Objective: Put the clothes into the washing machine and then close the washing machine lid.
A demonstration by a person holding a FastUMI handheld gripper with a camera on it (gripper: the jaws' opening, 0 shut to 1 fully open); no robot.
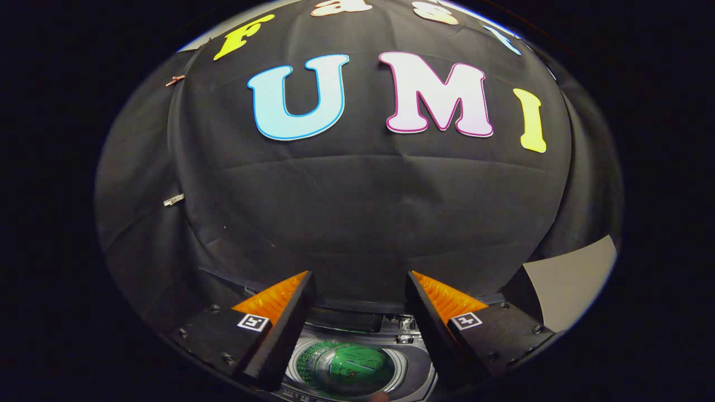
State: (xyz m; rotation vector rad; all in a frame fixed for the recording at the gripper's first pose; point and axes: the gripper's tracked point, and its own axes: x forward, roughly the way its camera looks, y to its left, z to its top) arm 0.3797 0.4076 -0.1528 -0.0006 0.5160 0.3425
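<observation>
The gripper (357, 290) hangs with its fingers spread apart and empty, directly above the open round tub of the grey top-loading washing machine (346, 365), green garment already inside.

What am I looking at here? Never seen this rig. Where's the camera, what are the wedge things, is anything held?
The camera rides on a handheld gripper that a person carries; there is no robot arm. It looks forward along the two fingers, which are the wedge shapes at the bottom. The fisheye lens makes the picture round and bent.

The jaws stand open with a wide gap, and nothing is held between them.

Beyond the fingers hangs the booth wall, a black cloth. Below, between the fingers, you look down into a top-loading washing machine: its drum opening shows something green inside, which I cannot identify with certainty. The lid looks open, since the drum is visible.
</observation>
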